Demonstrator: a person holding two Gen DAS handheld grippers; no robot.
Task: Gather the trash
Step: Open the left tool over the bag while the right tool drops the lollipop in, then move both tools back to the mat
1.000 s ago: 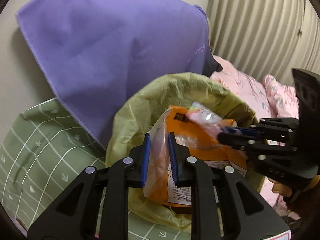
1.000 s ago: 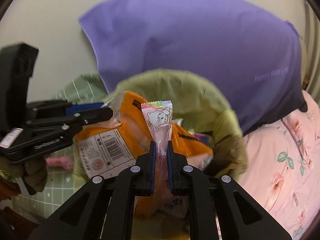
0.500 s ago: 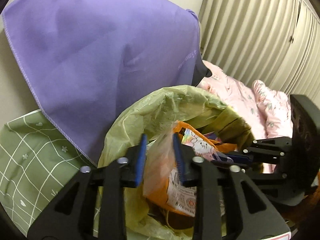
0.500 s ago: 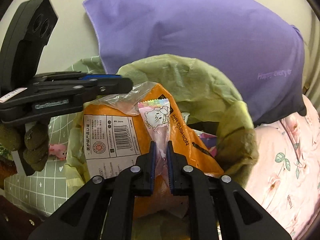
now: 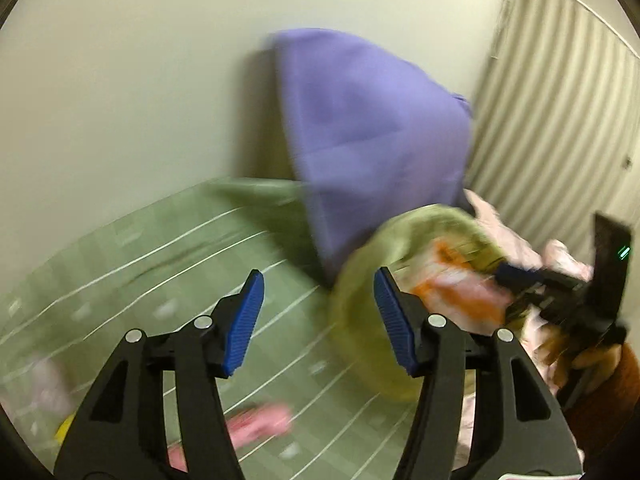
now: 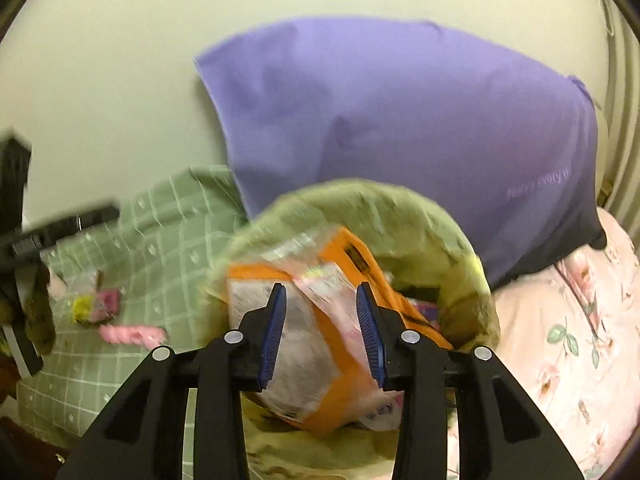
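**Both grips let go over the trash bag**

As both sets of fingers spread, the load they carried a second ago is dropping into the bag. Farthest left on the green checked bedsheet (image 6: 132,240), loose trash is still waiting: a pink wrapper (image 6: 132,336) and a yellow-and-pink scrap (image 6: 94,306). Above that sheet, the left gripper (image 5: 318,320) has swung away from the bag; its fingers are opening and nothing lies between them, whereas a second ago they pinched the clear edge of the orange packet. Right of it sits the yellow-green trash bag (image 6: 400,208), propped against the purple pillow (image 6: 400,120). Inside its mouth rests the orange packet (image 6: 352,256), with the pink candy wrapper (image 6: 332,292) lying across it. The right gripper (image 6: 322,330) hovers over them, fingers opening; the wrapper shows between them, but the pads no longer press it as they did half a second ago. Farther right lies the pink floral bedding (image 6: 568,340).

For the task, this pair of pieces looks delivered, and the litter on the sheet is probably next. Motion blur hides finer detail.
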